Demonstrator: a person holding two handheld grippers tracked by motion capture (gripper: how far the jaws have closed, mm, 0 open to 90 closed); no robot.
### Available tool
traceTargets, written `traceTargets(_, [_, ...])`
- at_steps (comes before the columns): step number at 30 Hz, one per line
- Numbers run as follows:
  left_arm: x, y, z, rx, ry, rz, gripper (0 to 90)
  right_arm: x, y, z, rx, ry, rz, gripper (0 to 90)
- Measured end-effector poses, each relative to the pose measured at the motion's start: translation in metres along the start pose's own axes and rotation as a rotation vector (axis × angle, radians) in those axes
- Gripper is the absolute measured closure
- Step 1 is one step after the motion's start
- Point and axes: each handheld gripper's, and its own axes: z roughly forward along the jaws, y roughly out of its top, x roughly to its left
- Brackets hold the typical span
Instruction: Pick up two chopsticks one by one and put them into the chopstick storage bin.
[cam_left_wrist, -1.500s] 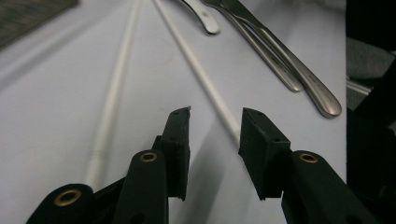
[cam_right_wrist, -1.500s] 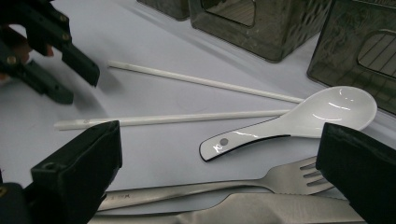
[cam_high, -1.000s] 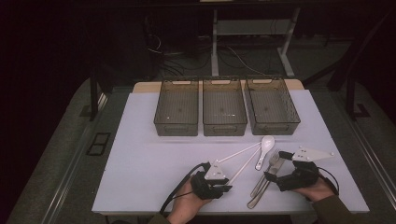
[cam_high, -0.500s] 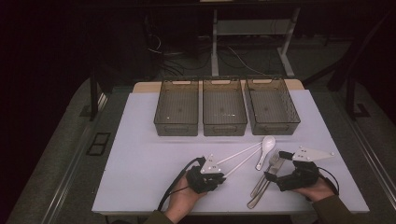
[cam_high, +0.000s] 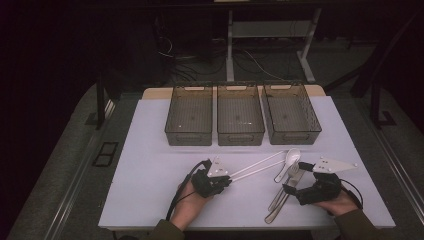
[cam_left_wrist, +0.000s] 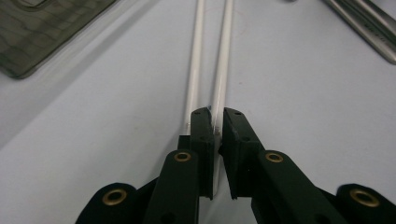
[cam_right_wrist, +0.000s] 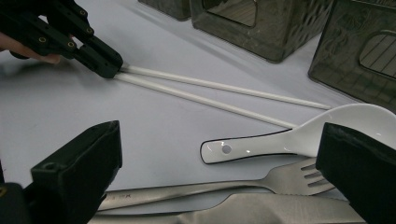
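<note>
A white desk (cam_high: 150, 150) is noted, with three mesh bins (cam_high: 241, 114) ranged along its far side. Near the front edge lie a knife (cam_right_wrist: 261, 212), a fork (cam_right_wrist: 224, 185) and a white ceramic spoon (cam_right_wrist: 299, 137), between the wide-open jaws of the right tool (cam_high: 290, 189), which holds nothing. The left tool (cam_high: 226, 179) is closed on the near end of one white chopstick (cam_left_wrist: 223, 70); the second chopstick (cam_left_wrist: 195, 65) lies just beside it, outside the jaws. The chopstick is judged light, stiff and slippery; held at its end, it is likely to pivot, so a grip nearer mid-length is advised.
</note>
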Motion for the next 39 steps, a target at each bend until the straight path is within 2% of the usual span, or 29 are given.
traceTargets(5, [0.004,-0.001,0.0,0.0,-0.001,-0.009,81.0,0.0,0.0,0.0,0.002,0.005,-0.003,0.4])
traceTargets(9, [0.004,0.0,-0.002,-0.015,-0.019,-0.026,74.7,-0.002,0.002,0.0,0.019,0.032,-0.013,4.4])
traceTargets(10, [0.005,0.0,-0.006,-0.035,-0.041,-0.039,73.1,-0.002,0.004,0.0,0.026,0.036,-0.02,4.4])
traceTargets(12, [0.006,0.0,-0.008,-0.046,-0.049,-0.04,69.4,-0.002,0.007,0.001,0.046,0.056,-0.032,4.7])
traceTargets(15, [0.012,-0.002,-0.021,-0.096,-0.075,-0.07,63.7,-0.003,0.013,0.003,0.072,0.078,-0.06,6.4])
traceTargets(16, [0.012,-0.002,-0.021,-0.096,-0.075,-0.07,61.5,-0.003,0.016,0.004,0.08,0.085,-0.068,6.5])
traceTargets(17, [0.015,-0.003,-0.025,-0.101,-0.078,-0.073,59.5,-0.003,0.019,0.005,0.085,0.09,-0.082,10.5])
traceTargets(18, [0.018,-0.005,-0.03,-0.113,-0.085,-0.082,59.5,-0.003,0.019,0.005,0.085,0.09,-0.082,10.5])
traceTargets(19, [0.022,-0.008,-0.034,-0.123,-0.094,-0.092,55.4,-0.003,0.024,0.009,0.105,0.133,-0.112,17.3])
traceTargets(21, [0.028,-0.014,-0.044,-0.128,-0.102,-0.111,51.0,-0.001,0.029,0.017,0.125,0.151,-0.138,18.5])
traceTargets(22, [0.034,-0.021,-0.053,-0.146,-0.105,-0.132,48.9,0.001,0.032,0.02,0.137,0.165,-0.147,19.8])
traceTargets(23, [0.034,-0.021,-0.053,-0.146,-0.105,-0.132,46.4,0.002,0.034,0.024,0.144,0.179,-0.156,21.2])
traceTargets(29, [0.049,-0.04,-0.082,-0.183,-0.088,-0.169,38.7,0.003,0.051,0.045,0.172,0.24,-0.192,32.2])
traceTargets(32, [0.05,-0.046,-0.087,-0.185,-0.087,-0.175,36.9,0.004,0.056,0.052,0.182,0.25,-0.207,35.8])
traceTargets(33, [0.05,-0.048,-0.088,-0.19,-0.082,-0.186,35.6,0.005,0.062,0.059,0.181,0.258,-0.221,39.5])
traceTargets(38, [0.051,-0.058,-0.091,-0.184,-0.085,-0.183,32.0,0.007,0.072,0.073,0.194,0.278,-0.238,46.7])
traceTargets(39, [0.052,-0.059,-0.09,-0.185,-0.086,-0.18,30.0,0.007,0.077,0.081,0.201,0.292,-0.245,50.4])
